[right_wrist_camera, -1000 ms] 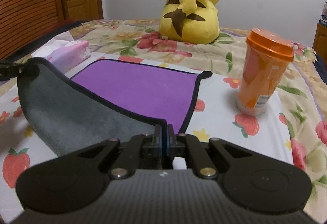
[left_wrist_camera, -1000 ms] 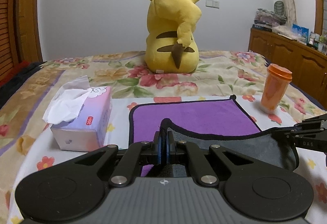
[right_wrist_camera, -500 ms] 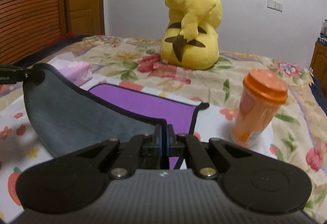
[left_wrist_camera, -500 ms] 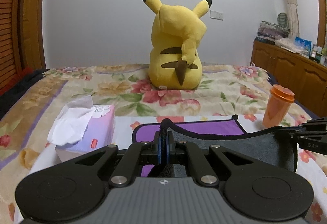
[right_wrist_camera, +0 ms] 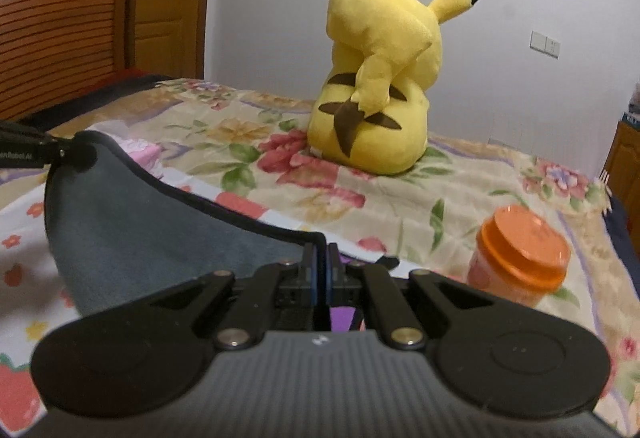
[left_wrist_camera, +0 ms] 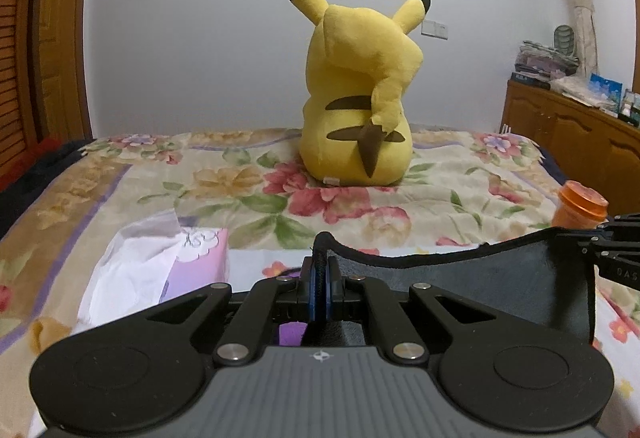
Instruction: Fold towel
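The towel [left_wrist_camera: 472, 278] is purple on one side and grey on the other, with a black hem. My left gripper [left_wrist_camera: 319, 266] is shut on one near corner. My right gripper [right_wrist_camera: 320, 262] is shut on the other near corner. The near edge hangs lifted between the two grippers, grey side facing me [right_wrist_camera: 160, 230]. A bit of the purple side shows under each gripper. The right gripper also shows at the right edge of the left wrist view [left_wrist_camera: 612, 258], and the left gripper at the left edge of the right wrist view [right_wrist_camera: 28, 154].
A yellow plush toy [left_wrist_camera: 356, 106] sits on the floral bedspread [left_wrist_camera: 240, 182] beyond the towel. A tissue box [left_wrist_camera: 160, 270] lies to the left. An orange lidded cup [right_wrist_camera: 520, 258] stands to the right. A wooden cabinet [left_wrist_camera: 572, 134] stands at far right.
Both grippers have risen and moved forward with the towel corners. The lifted grey flap now hides nearly all of the purple side that lay flat before.
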